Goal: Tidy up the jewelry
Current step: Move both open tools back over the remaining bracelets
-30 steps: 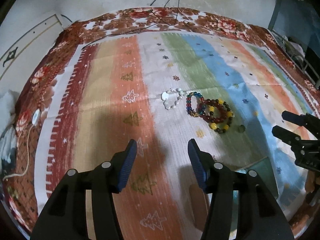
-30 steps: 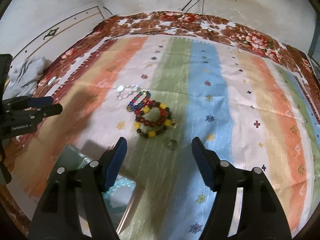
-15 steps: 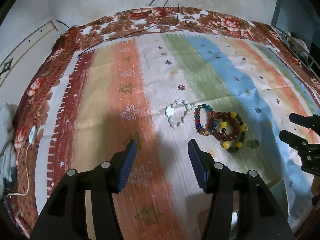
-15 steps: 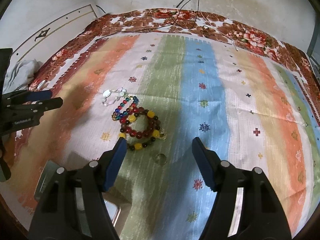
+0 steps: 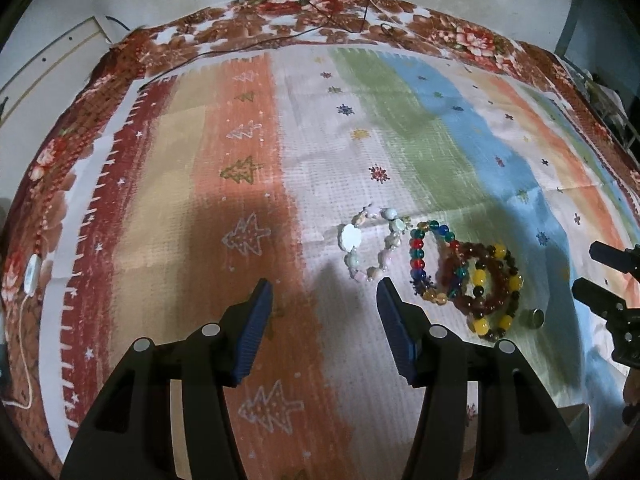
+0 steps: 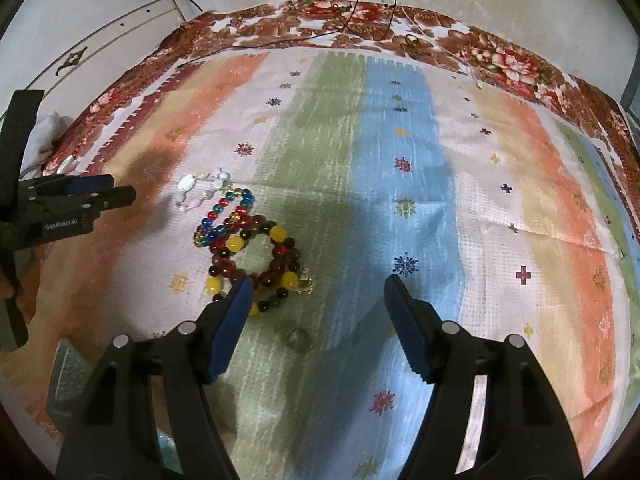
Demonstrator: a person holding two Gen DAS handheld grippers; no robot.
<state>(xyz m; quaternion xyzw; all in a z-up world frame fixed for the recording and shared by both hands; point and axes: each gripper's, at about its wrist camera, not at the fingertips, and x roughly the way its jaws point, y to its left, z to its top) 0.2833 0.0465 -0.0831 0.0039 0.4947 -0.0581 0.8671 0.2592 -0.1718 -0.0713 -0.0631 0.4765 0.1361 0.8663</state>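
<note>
Several bead bracelets lie together on a striped cloth. A pale white bracelet (image 5: 370,242) (image 6: 200,192) is leftmost. Beside it lies a multicoloured glass-bead bracelet (image 5: 428,256) (image 6: 224,218). It overlaps a dark red bracelet (image 5: 476,300) (image 6: 276,266) and a yellow-and-dark one (image 5: 496,280) (image 6: 240,246). A small ring (image 5: 536,317) (image 6: 298,338) lies just beyond them. My left gripper (image 5: 324,292) is open and empty, low over the cloth just left of the white bracelet. My right gripper (image 6: 318,288) is open and empty, with its left finger (image 6: 232,320) over the yellow beads.
A box (image 6: 66,372) shows partly at the lower left of the right wrist view, near the cloth's front edge. A flowered brown bedspread (image 5: 280,20) borders the cloth. Cables (image 5: 240,46) run along the far edge. A white cord (image 5: 30,276) lies at the left.
Both grippers have moved forward and down toward the bracelets, which now look larger and closer. The box has slid almost out of view. Both jaws stay open.
</note>
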